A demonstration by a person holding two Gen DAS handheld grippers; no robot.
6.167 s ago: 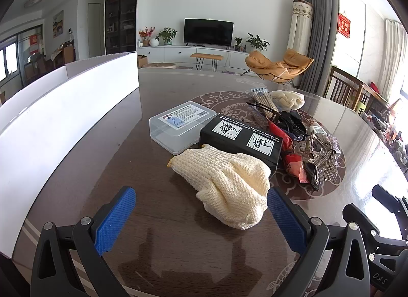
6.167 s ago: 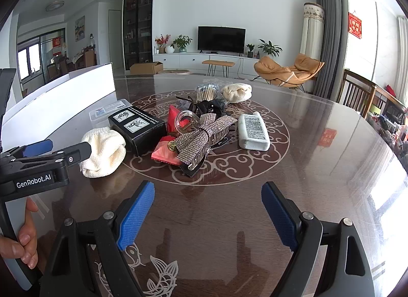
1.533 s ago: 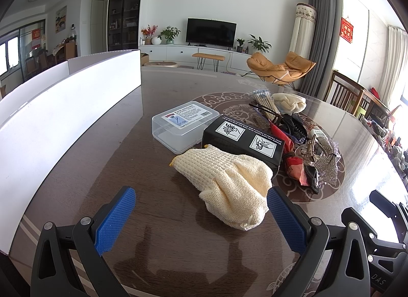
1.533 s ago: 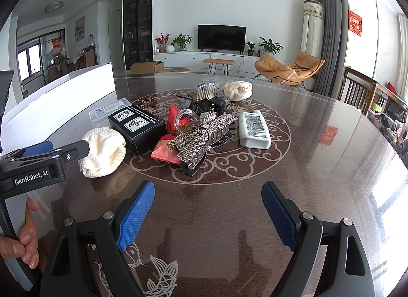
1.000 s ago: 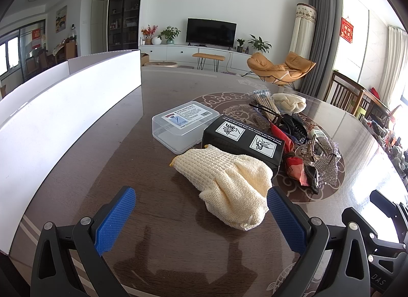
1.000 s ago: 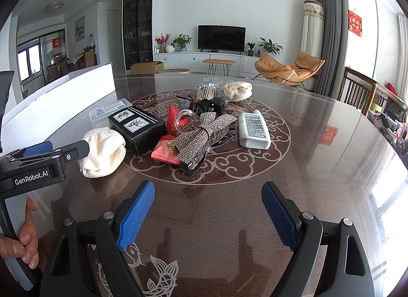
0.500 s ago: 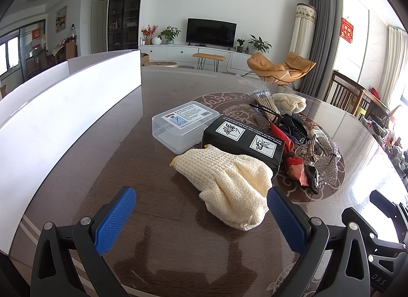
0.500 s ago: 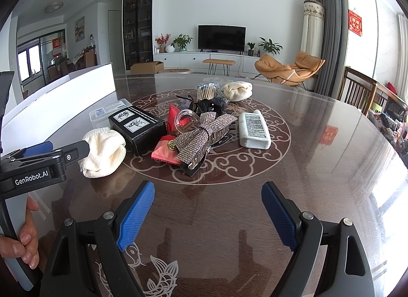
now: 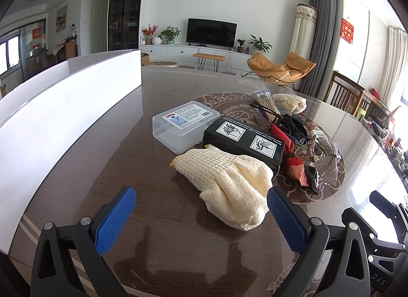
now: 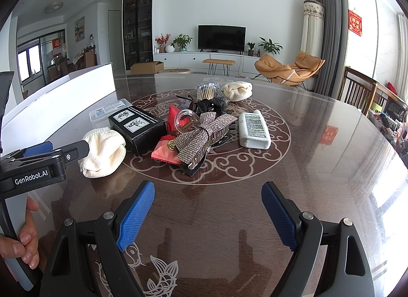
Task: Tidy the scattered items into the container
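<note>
Left tool gapes wide, empty, low over the surface, with the cream knitted glove lying just ahead, brushing its right finger. Right tool hangs released too, well short of the pile; behind the glove sits the black box, white container off left.

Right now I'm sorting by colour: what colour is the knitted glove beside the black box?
Cream knitted glove, clearest in the left wrist view.

The black left gripper with blue ribbed pads is held low, jaws spread wide. The matching right gripper gapes alike. A bare hand grips the left handle.
</note>
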